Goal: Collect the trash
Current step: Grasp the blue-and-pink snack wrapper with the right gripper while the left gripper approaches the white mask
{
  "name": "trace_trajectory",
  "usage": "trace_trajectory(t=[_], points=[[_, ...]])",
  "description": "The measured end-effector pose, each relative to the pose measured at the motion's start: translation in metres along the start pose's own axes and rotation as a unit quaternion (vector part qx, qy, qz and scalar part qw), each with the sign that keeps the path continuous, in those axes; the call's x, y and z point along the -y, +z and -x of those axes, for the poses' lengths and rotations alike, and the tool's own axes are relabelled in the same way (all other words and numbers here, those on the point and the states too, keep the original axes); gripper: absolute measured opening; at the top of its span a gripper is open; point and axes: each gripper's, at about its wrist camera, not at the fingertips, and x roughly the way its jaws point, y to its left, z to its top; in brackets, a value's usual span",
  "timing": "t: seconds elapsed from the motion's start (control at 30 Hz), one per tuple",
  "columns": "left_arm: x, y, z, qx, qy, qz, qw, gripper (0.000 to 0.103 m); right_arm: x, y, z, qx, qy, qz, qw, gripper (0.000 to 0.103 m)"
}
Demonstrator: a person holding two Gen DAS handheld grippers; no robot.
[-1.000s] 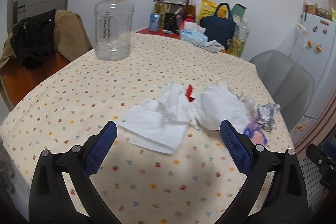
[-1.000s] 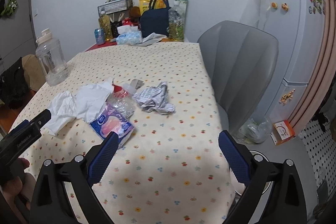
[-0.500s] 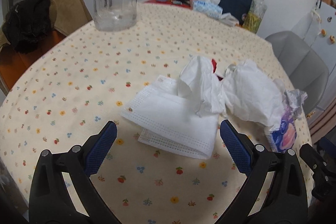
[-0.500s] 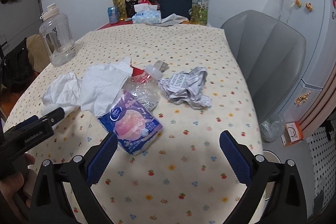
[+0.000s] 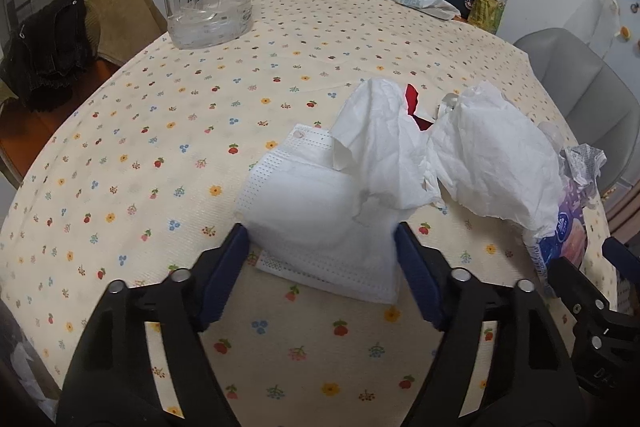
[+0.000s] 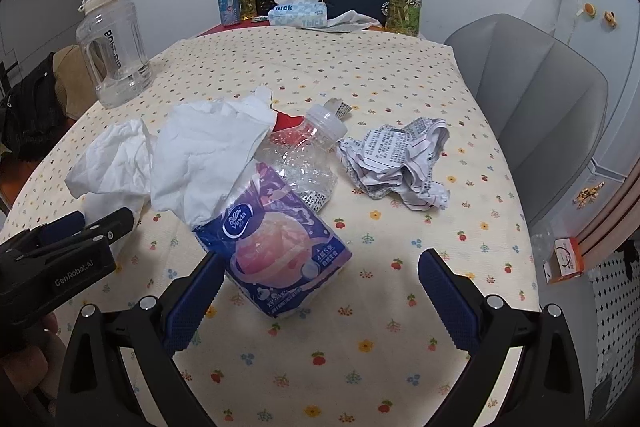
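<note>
jaws of the left gripper (image 5: 320,239) are closing around the near edge of a folded white face mask (image 5: 320,211) on the bench (image 5: 160,131), blue pads at its two sides, not clearly pressing. right gripper (image 6: 320,275) has its jaws wide apart, nothing held, the purple tissue packet (image 6: 276,247) lying just beside its left pad. crumpled tissues (image 6: 200,151), a crushed plastic bottle (image 6: 308,151) and a crumpled printed paper (image 6: 400,159) lie close together mid-bench.
</note>
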Motion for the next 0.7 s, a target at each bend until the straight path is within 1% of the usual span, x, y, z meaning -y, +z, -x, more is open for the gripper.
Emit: trace_trajectory(t=[0.07, 0.1, 0.17, 0.2, 0.27, 0.3, 0.37, 0.4, 0.43, 0.47, 0.53, 0.63, 0.7], points=[[0.001, -0.001, 0.002, 0.005, 0.0, -0.003, 1.0, 0.059, -0.003, 0.001, -0.003, 0.002, -0.002, 0.006, 1.0, 0.095], [0.001, -0.001, 0.002, 0.007, -0.003, -0.003, 1.0, 0.056, -0.005, 0.003, -0.005, 0.002, -0.004, 0.012, 1.0, 0.095], [0.001, -0.001, 0.003, 0.01, -0.007, -0.002, 0.9999, 0.041, -0.01, 0.005, -0.01, -0.006, -0.004, 0.027, 1.0, 0.095], [0.002, -0.002, 0.004, 0.011, -0.009, -0.003, 0.9999, 0.037, -0.012, 0.005, -0.011, -0.008, -0.002, 0.03, 1.0, 0.095], [0.002, -0.003, 0.005, 0.013, -0.014, -0.004, 0.9998, 0.024, -0.015, 0.005, -0.009, -0.01, 0.005, 0.033, 0.999, 0.094], [0.003, -0.003, 0.006, 0.014, -0.016, -0.003, 0.9998, 0.022, -0.017, 0.004, -0.007, -0.011, 0.009, 0.036, 0.999, 0.091], [0.004, -0.005, 0.009, 0.018, -0.016, -0.002, 0.9997, 0.013, -0.021, 0.002, -0.005, -0.016, 0.022, 0.044, 0.999, 0.08], [0.004, -0.005, 0.01, 0.019, -0.015, -0.002, 0.9997, 0.012, -0.022, 0.0, -0.004, -0.021, 0.028, 0.045, 0.998, 0.069], [0.004, -0.006, 0.012, 0.022, -0.014, -0.002, 0.9997, 0.008, -0.022, -0.001, -0.004, -0.025, 0.034, 0.045, 0.998, 0.064], [0.004, -0.007, 0.015, 0.026, -0.012, -0.002, 0.9996, 0.007, -0.021, -0.002, -0.002, -0.028, 0.046, 0.04, 0.998, 0.062], [0.002, -0.008, 0.021, 0.034, -0.009, 0.003, 0.9994, 0.006, -0.017, -0.004, 0.006, -0.023, 0.059, 0.029, 0.998, 0.046], [-0.007, -0.006, 0.033, 0.052, -0.01, 0.016, 0.9985, 0.005, -0.017, -0.003, 0.015, -0.018, 0.065, 0.027, 0.997, 0.037], [-0.013, -0.005, 0.042, 0.066, -0.013, 0.023, 0.9975, 0.005, -0.017, -0.002, 0.023, -0.012, 0.065, 0.025, 0.997, 0.035]])
